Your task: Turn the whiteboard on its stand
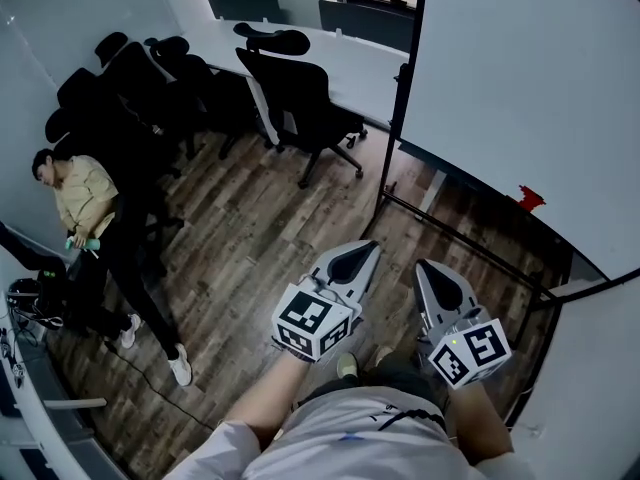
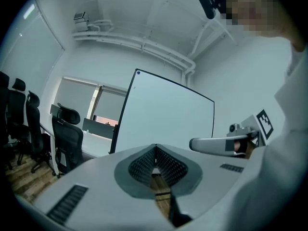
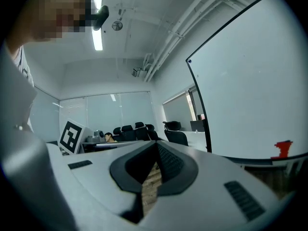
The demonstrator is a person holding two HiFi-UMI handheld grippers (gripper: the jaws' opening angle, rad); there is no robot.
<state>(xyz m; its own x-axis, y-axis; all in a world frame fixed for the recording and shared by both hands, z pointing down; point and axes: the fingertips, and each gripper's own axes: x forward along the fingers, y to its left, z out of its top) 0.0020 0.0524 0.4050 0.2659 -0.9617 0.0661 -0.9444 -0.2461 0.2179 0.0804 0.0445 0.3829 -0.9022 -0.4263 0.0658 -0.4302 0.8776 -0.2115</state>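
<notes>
The whiteboard (image 1: 520, 78) is a large white panel in a black frame, filling the upper right of the head view. Its black stand (image 1: 452, 234) runs along the wooden floor below it. A small red object (image 1: 528, 198) sits at the board's lower edge. My left gripper (image 1: 370, 248) and right gripper (image 1: 421, 265) are held close to my body, short of the board and touching nothing. Both are shut with nothing between the jaws. In the left gripper view the board (image 2: 163, 114) stands ahead beyond the shut left gripper (image 2: 155, 146). In the right gripper view the board (image 3: 245, 95) is at the right of the shut right gripper (image 3: 156, 144).
A black office chair (image 1: 300, 88) stands at a white table (image 1: 340, 58) left of the board. Several more chairs (image 1: 130, 78) line the left wall. A person (image 1: 85, 198) sits at the left, legs stretched over the floor. A white wall (image 1: 590, 388) is at my right.
</notes>
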